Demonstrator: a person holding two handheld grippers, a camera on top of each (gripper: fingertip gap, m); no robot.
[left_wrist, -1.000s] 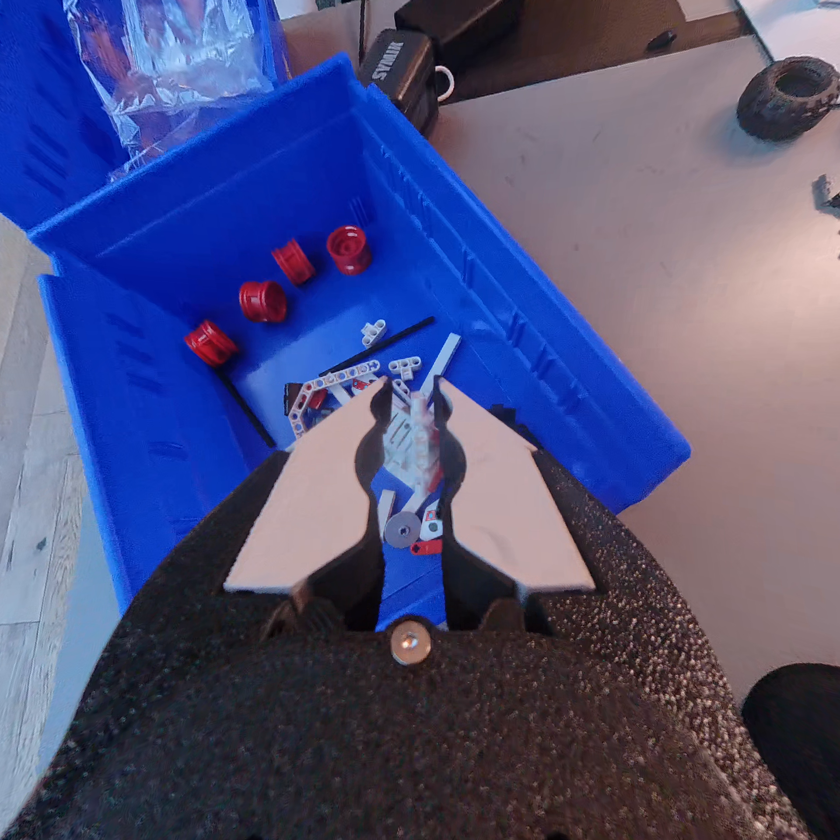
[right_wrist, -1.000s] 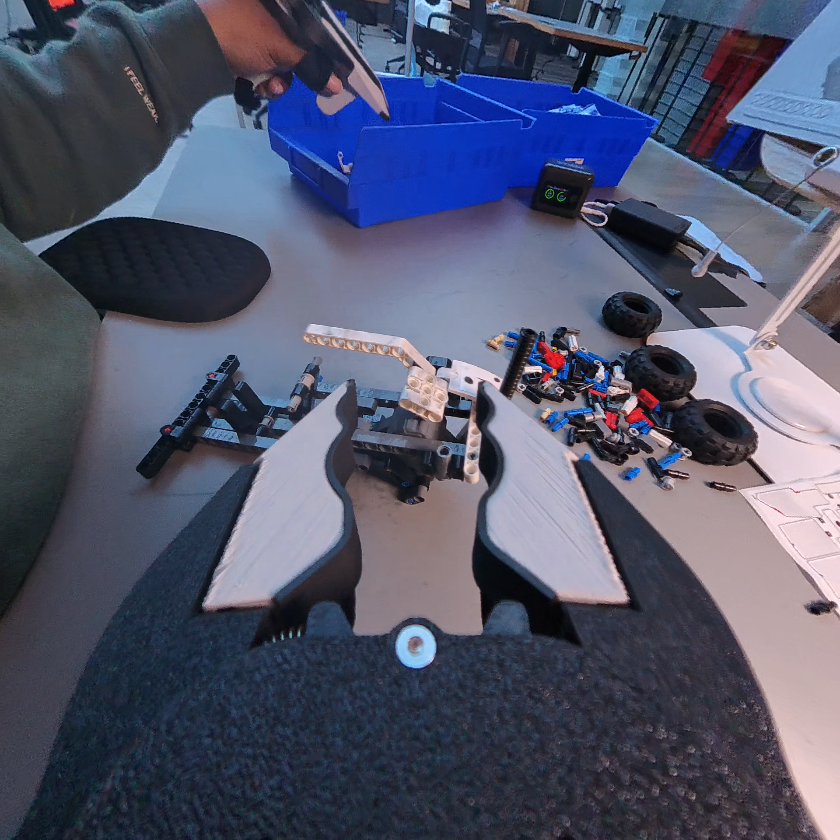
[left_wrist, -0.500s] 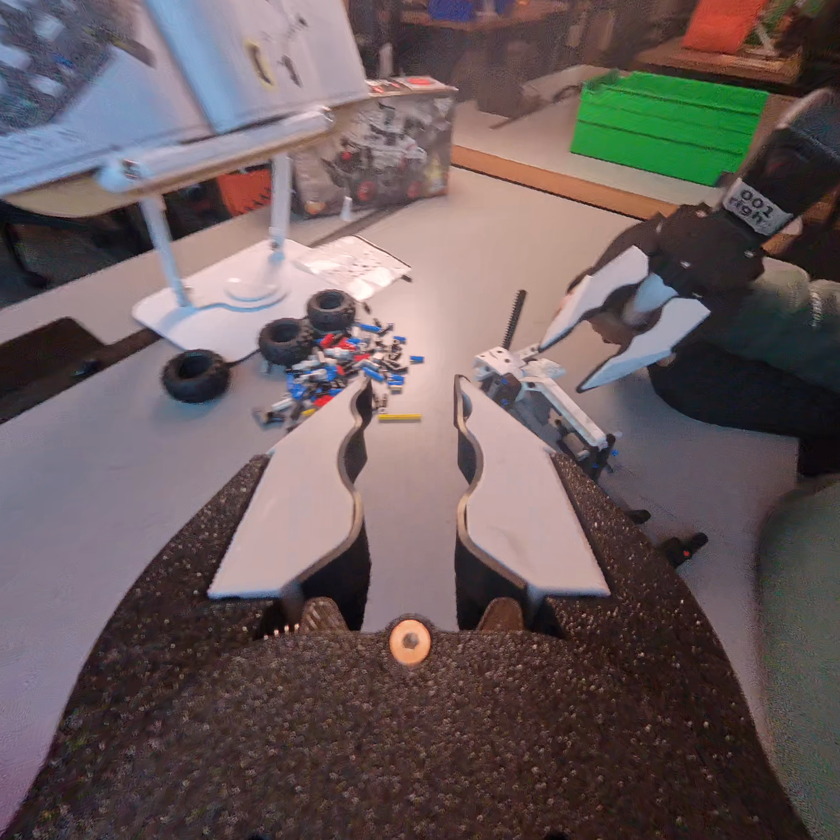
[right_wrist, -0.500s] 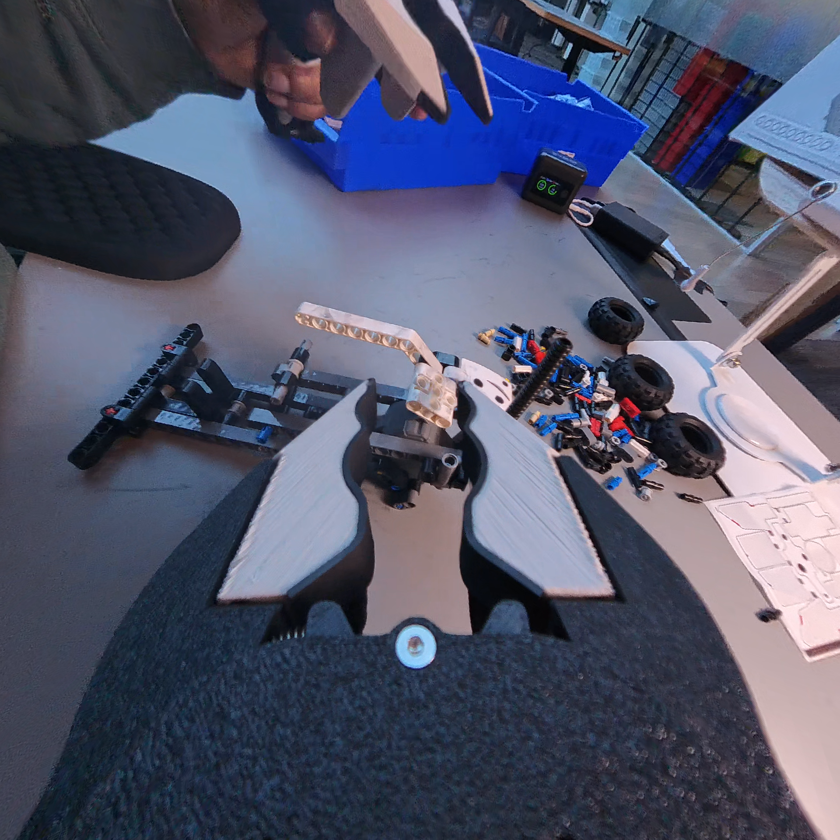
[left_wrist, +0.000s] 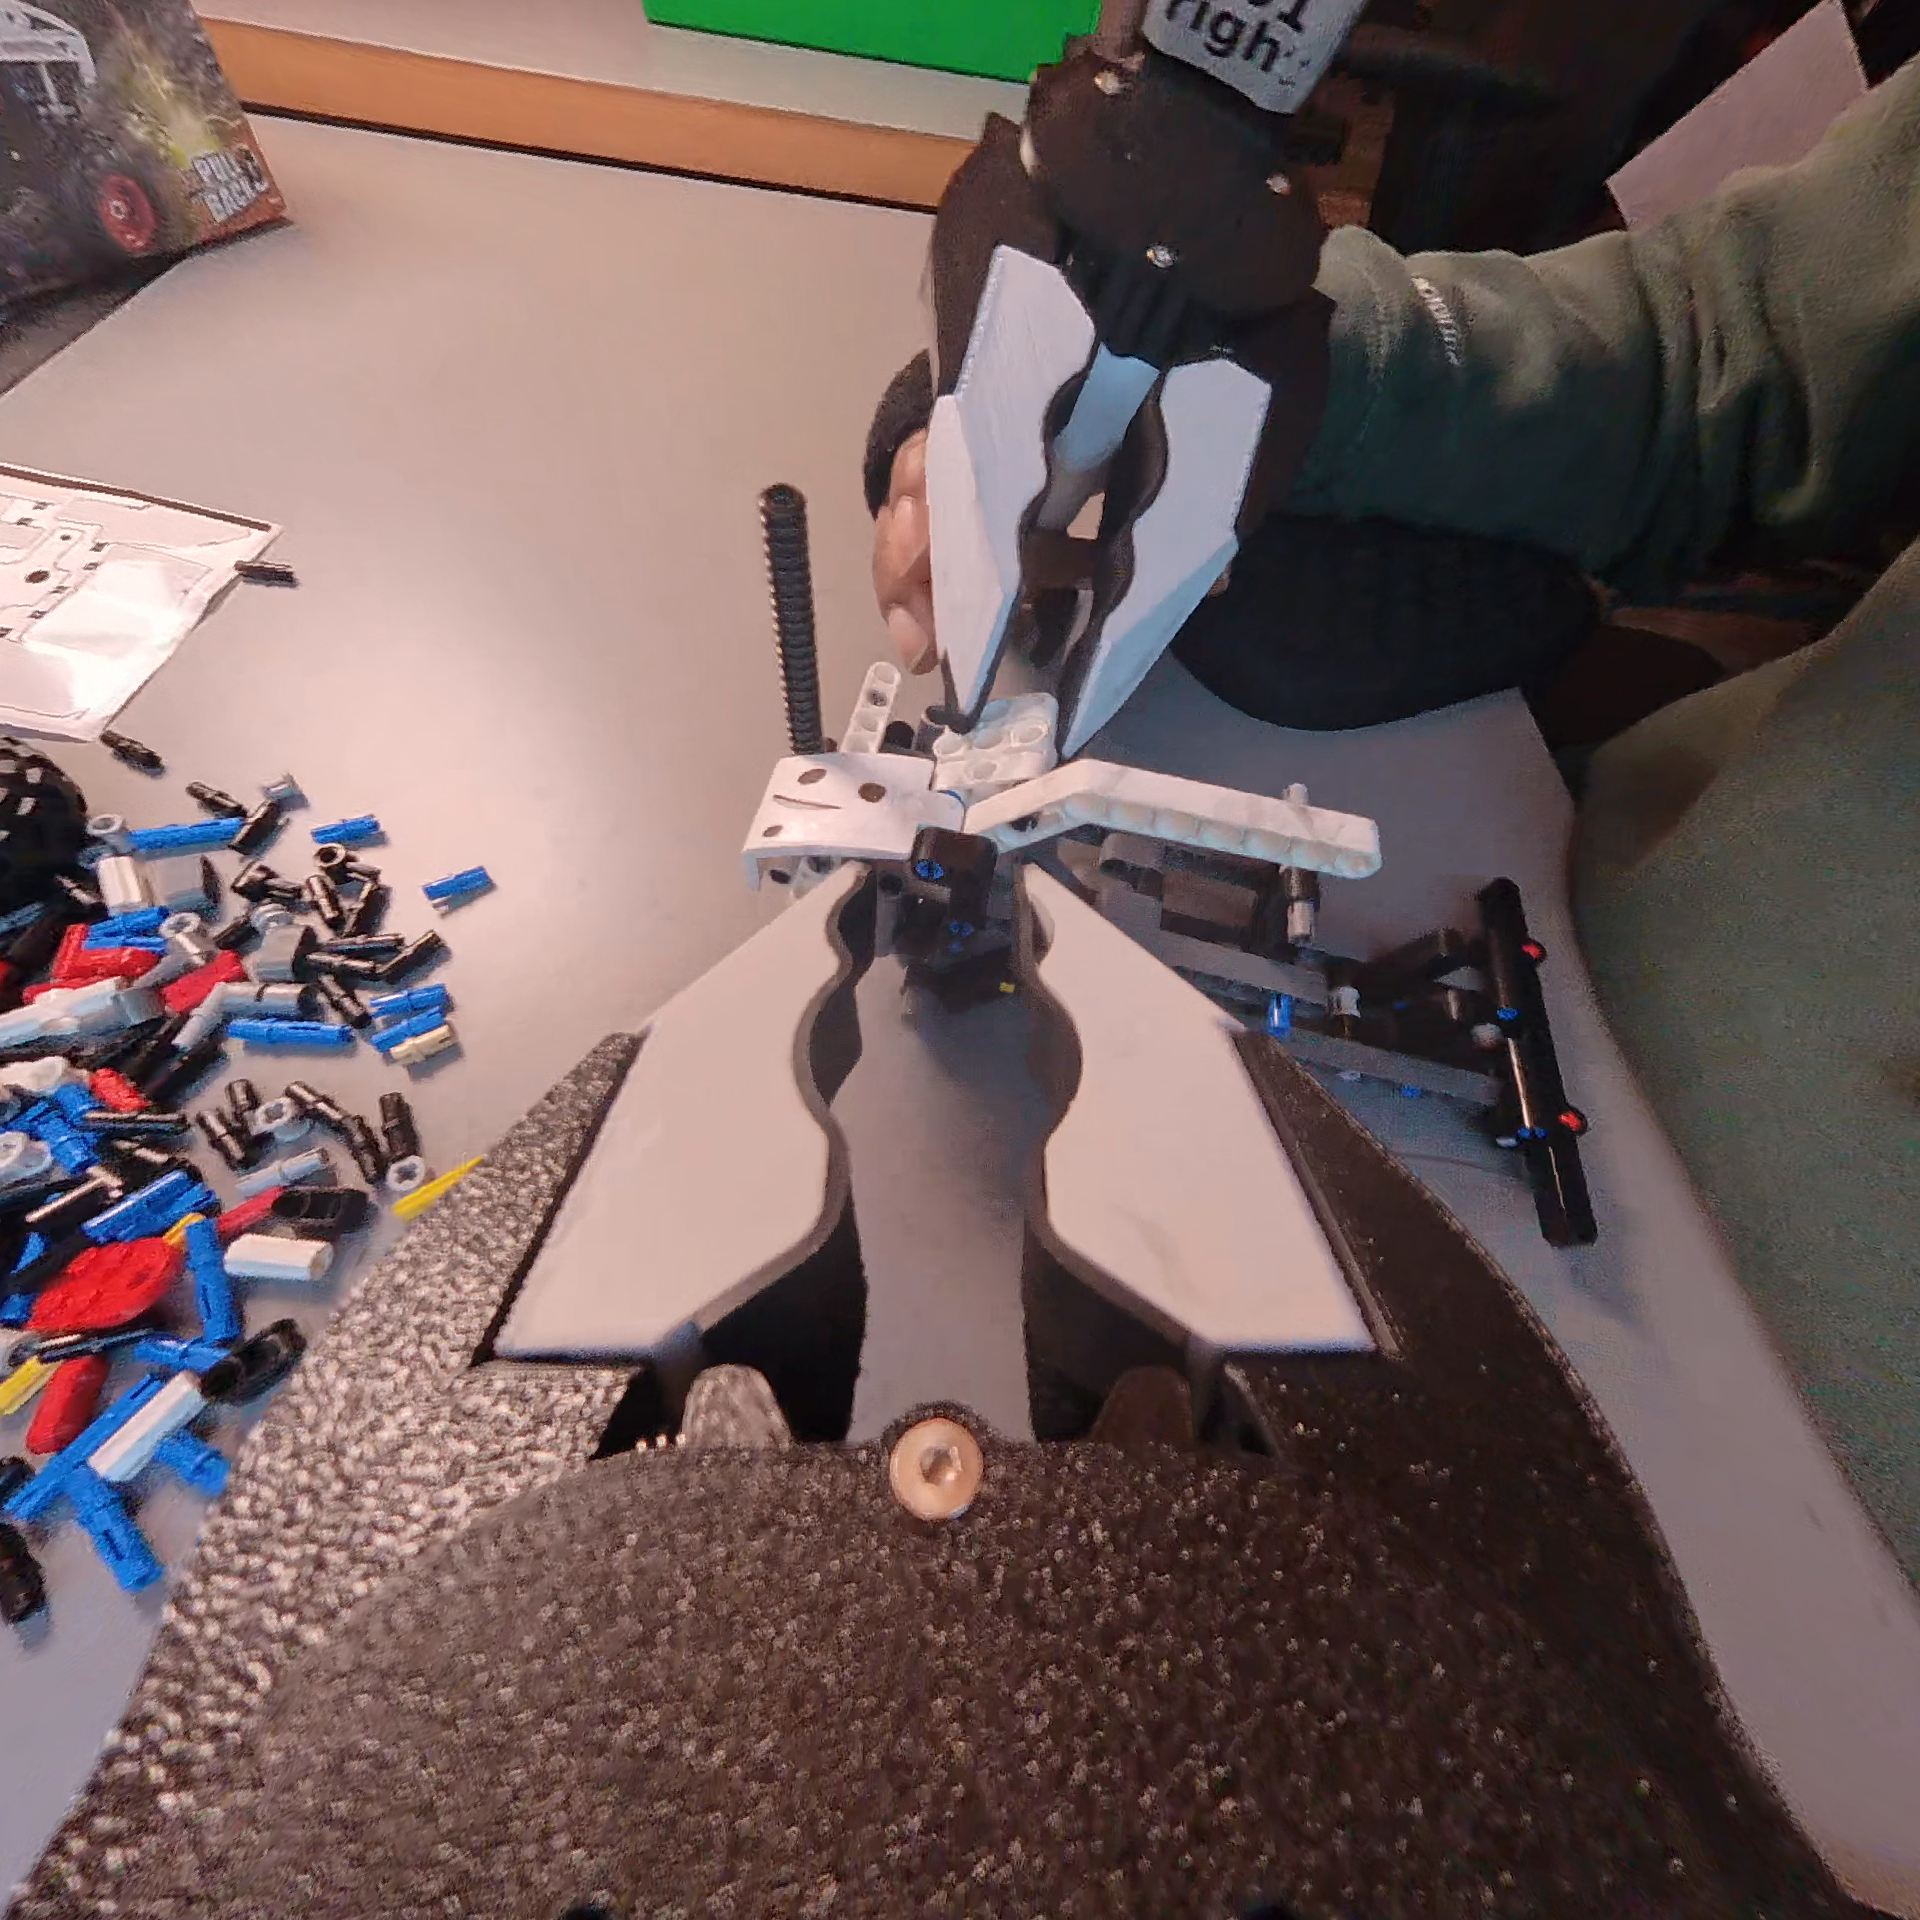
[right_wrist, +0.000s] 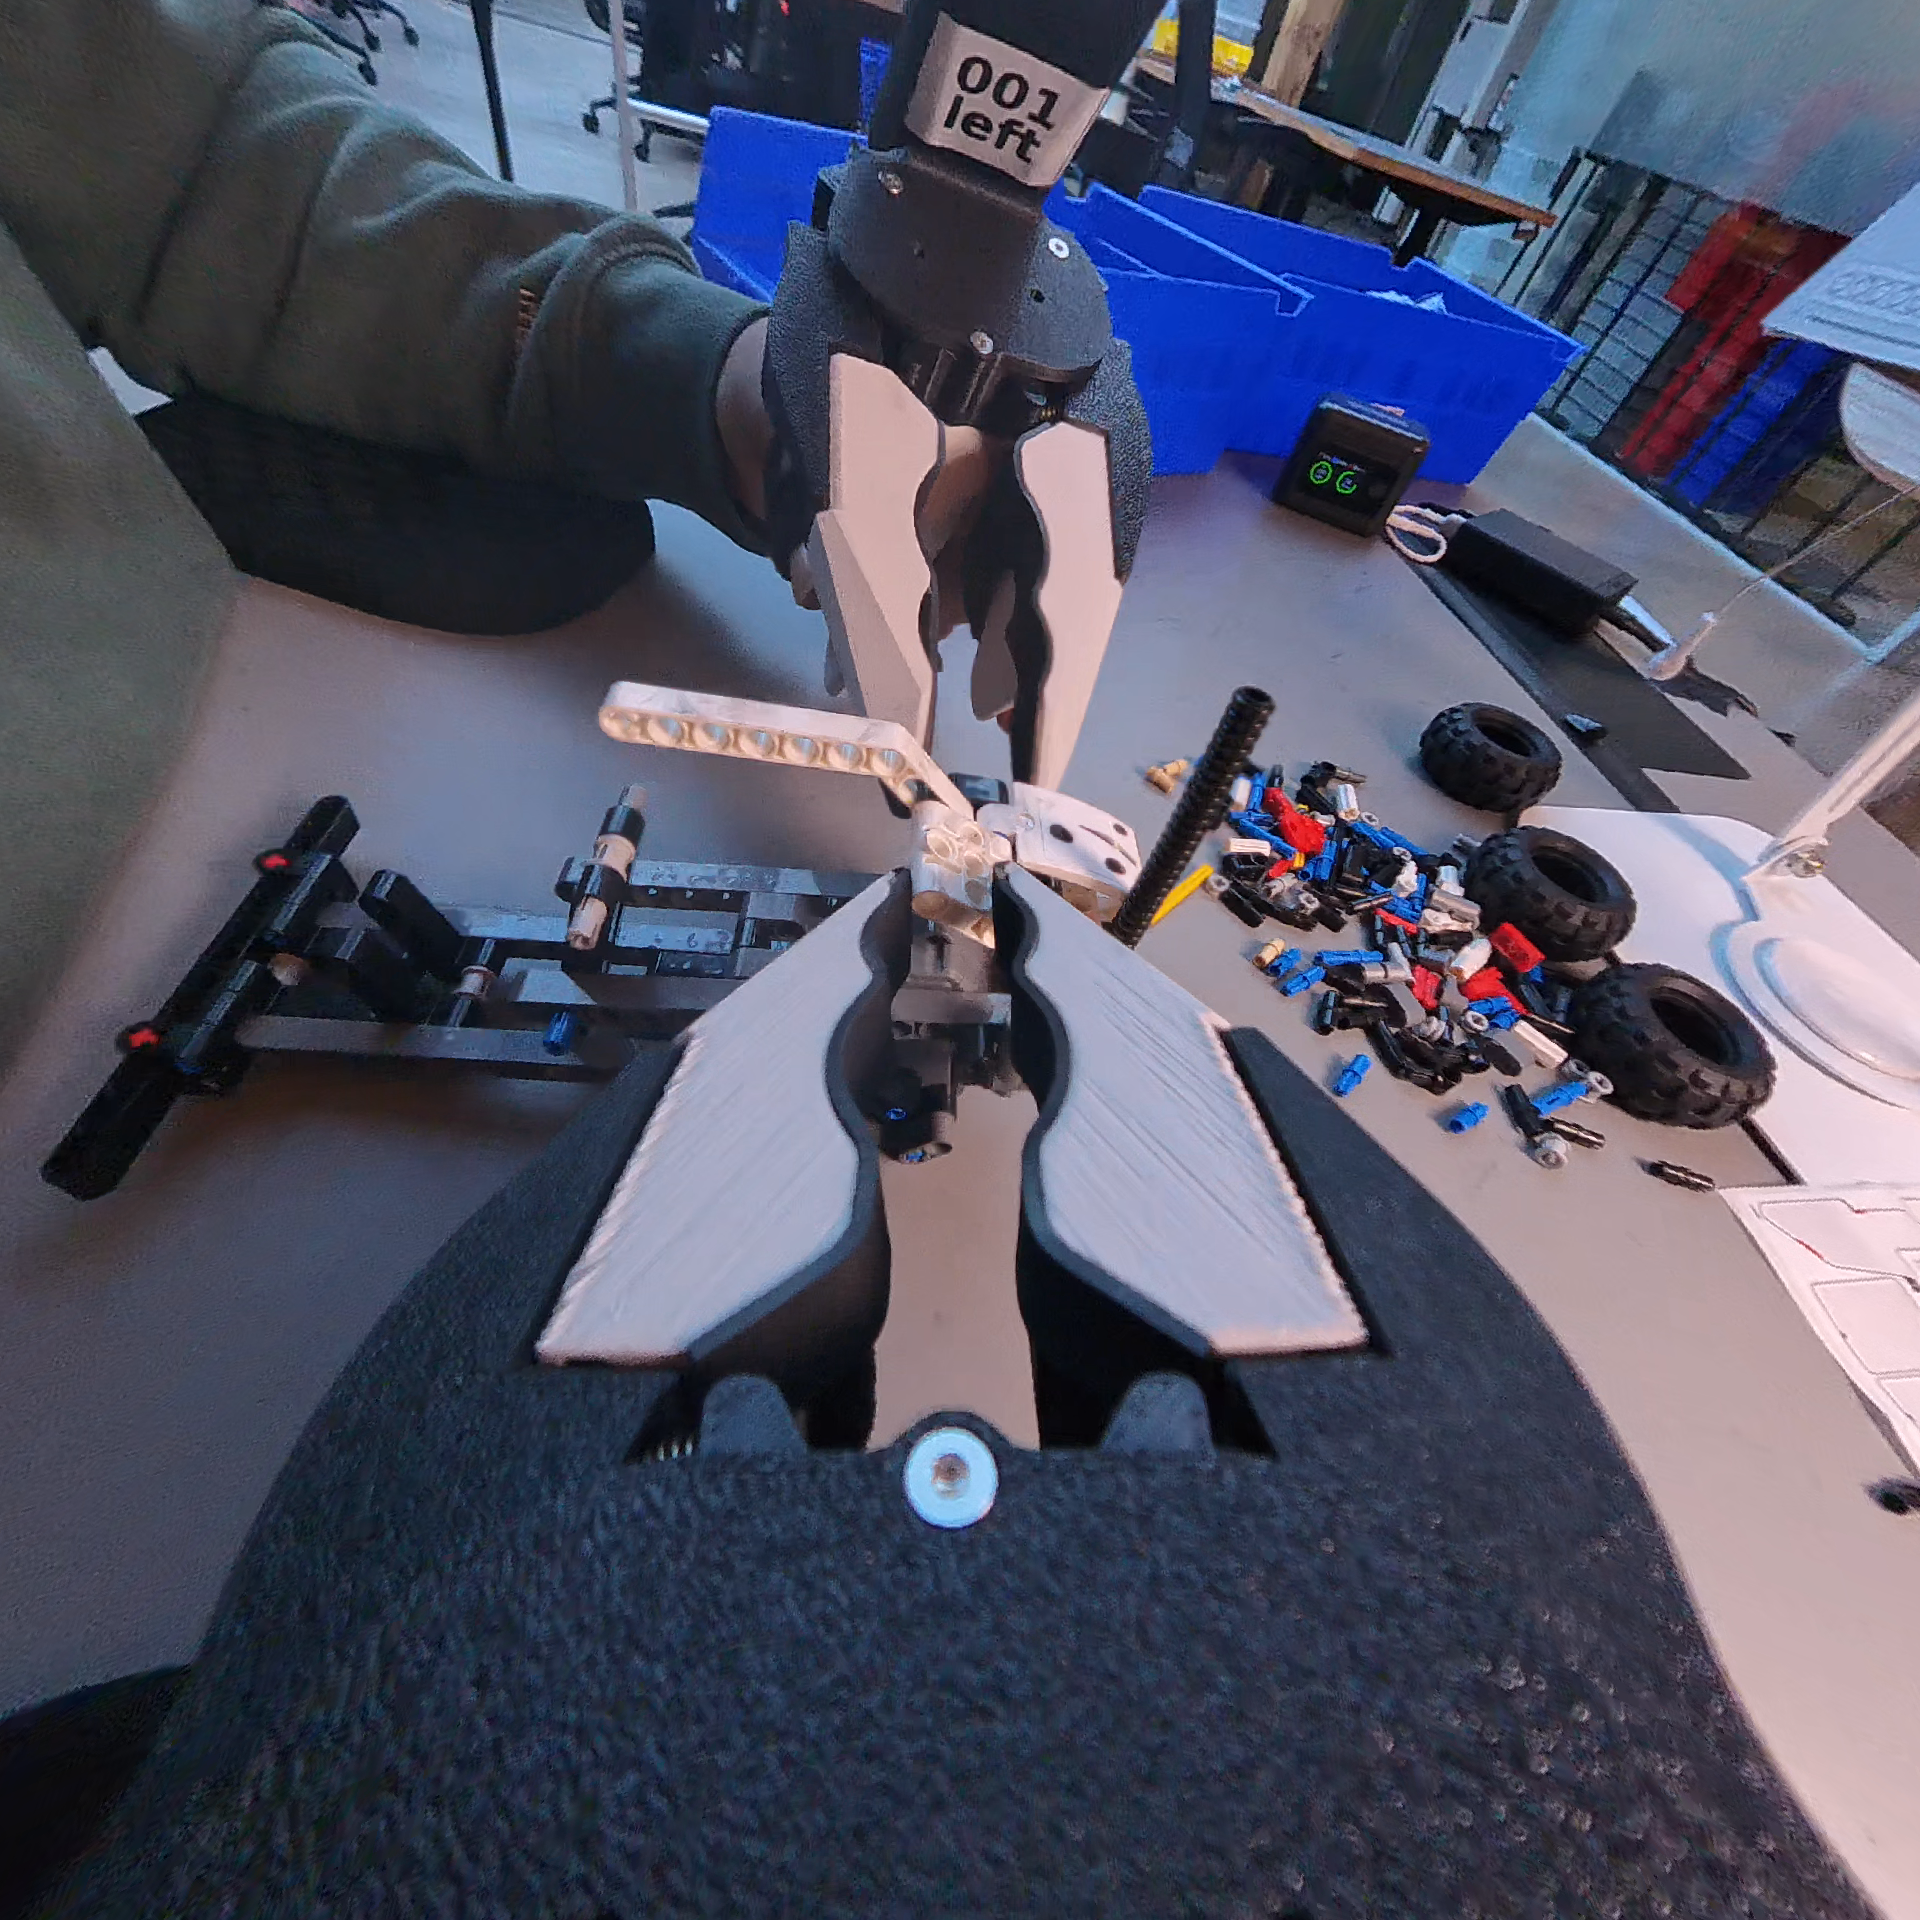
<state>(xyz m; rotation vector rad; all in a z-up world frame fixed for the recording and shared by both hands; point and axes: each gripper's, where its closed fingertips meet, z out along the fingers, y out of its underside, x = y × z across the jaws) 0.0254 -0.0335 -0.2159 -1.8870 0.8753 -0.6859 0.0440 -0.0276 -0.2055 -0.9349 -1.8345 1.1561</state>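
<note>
Since the bin, my left gripper (left_wrist: 945, 894) swung over to the toy chassis (right_wrist: 644, 925) (jaws spread, empty); right gripper (right_wrist: 948, 883) pinched its white block (right_wrist: 951, 868).

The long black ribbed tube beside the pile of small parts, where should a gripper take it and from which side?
Probably mid-length on the long black ribbed tube, from above, jaws across its width. It lies flat on the grey table; that stretch is bare, while one end lies against the white panel.
</note>
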